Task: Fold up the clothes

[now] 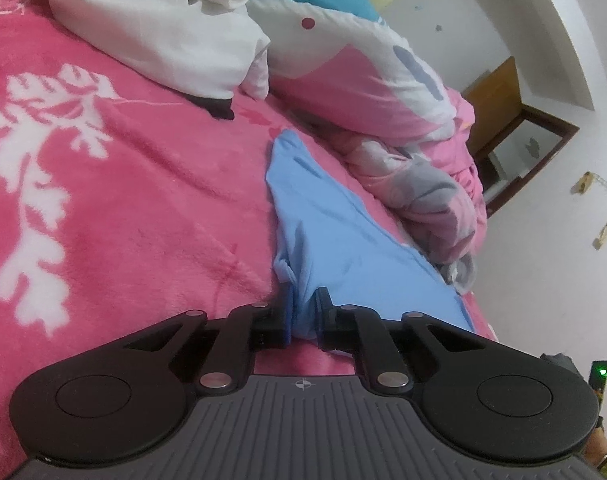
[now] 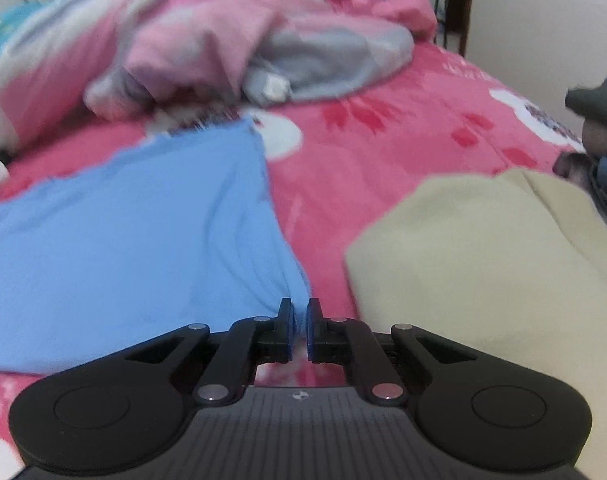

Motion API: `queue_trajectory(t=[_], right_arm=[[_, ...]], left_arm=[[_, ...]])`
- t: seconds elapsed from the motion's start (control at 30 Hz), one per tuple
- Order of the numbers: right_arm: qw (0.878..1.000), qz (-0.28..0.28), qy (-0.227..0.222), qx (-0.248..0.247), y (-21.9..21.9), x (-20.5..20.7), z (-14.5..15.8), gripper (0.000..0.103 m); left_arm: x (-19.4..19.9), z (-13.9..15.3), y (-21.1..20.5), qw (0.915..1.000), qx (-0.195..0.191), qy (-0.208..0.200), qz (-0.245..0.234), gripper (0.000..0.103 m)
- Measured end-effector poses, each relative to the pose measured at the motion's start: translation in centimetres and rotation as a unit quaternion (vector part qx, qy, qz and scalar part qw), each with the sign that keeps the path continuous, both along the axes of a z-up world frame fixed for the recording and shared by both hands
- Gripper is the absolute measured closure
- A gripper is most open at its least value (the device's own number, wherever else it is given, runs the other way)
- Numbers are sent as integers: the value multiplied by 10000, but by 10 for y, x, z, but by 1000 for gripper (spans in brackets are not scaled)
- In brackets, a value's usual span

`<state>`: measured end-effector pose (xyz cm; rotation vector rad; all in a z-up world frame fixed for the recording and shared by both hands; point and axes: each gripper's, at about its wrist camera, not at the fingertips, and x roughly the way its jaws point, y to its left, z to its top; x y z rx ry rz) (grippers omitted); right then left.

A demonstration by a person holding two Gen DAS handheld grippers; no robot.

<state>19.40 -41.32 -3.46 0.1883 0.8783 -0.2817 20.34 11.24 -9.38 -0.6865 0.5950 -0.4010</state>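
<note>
Right now my left gripper point(image 1: 303, 320) is pinched onto a bunched edge of the blue garment point(image 1: 323, 216), with cloth filling the gap between its fingers. My right gripper point(image 2: 299, 320) sits at the garment's point(image 2: 135, 240) near corner, its jaws drawn narrow; a sliver of blue seems to lie between the pads, though motion blur keeps me from being sure it is gripped.

Taking the blue garment as my landmark, it lies spread on the pink blanket point(image 1: 123, 200), stretched between my two tools. Beyond its far edge sits a rumpled pink and grey heap of bedding point(image 2: 263, 40), touching or nearly touching the cloth. In the left wrist view, a white pillow point(image 1: 155, 32) rests past the garment's far tip. To the garment's right in the right wrist view, across a strip of bare blanket, lies a beige folded piece point(image 2: 483, 260), and behind that a dark stack of clothes point(image 2: 599, 120) at the bed's edge. I see no container. Open blanket spreads wide on the garment's white-leaf-patterned side.
</note>
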Motion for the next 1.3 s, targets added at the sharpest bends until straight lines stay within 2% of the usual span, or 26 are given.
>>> queue_trajectory(t=[0.07,0.2,0.23,0.3,0.43,0.53,0.6,0.67,0.77,0.9,0.97,1.07,1.1,1.3], right_arm=[[9996,-53,-38,-260,3,-3,1,95],[9883,263,165,-1492,25,-10,-1,100],[9859,328,196,-1630,30,-12,-1,100],[9822,408,123,-1830,39,-16,5,99],[9728,819,-658,-2063,62,-14,28,99],[9679,1332,-751,-1994,75,4,19,99],[9701,1498,-406,-1867,70,19,-3,99],[9682,1252,165,-2160,54,31,-30,100],[9615,958,286,-2559,52,33,-24,98],[9565,1520,-285,-2472,81,41,-1,98],[9599,1724,-395,-2175,88,59,-4,99],[9816,1152,-49,-1524,56,101,-32,99],[9864,909,-98,-1369,44,107,-37,100],[9873,331,-548,-1455,48,94,9,96]], left_arm=[[-1,0,0,10000,21,-7,9,95],[-1,1,-1,10000,58,-8,22,95],[-1,1,-1,10000,63,-5,23,95],[-2,1,-1,10000,82,0,28,95],[-1,1,-1,9999,115,18,34,95],[-1,2,-1,9999,130,33,53,95],[-1,2,-1,9999,150,60,61,95],[-1,2,-1,9998,173,85,56,95],[0,2,-2,9997,225,123,43,94],[1,2,-3,9996,246,157,40,94],[2,2,-2,9996,242,171,43,93],[2,1,-1,9996,206,206,42,92],[3,1,0,9996,170,220,39,92],[2,-1,12,9989,-376,294,20,88]])
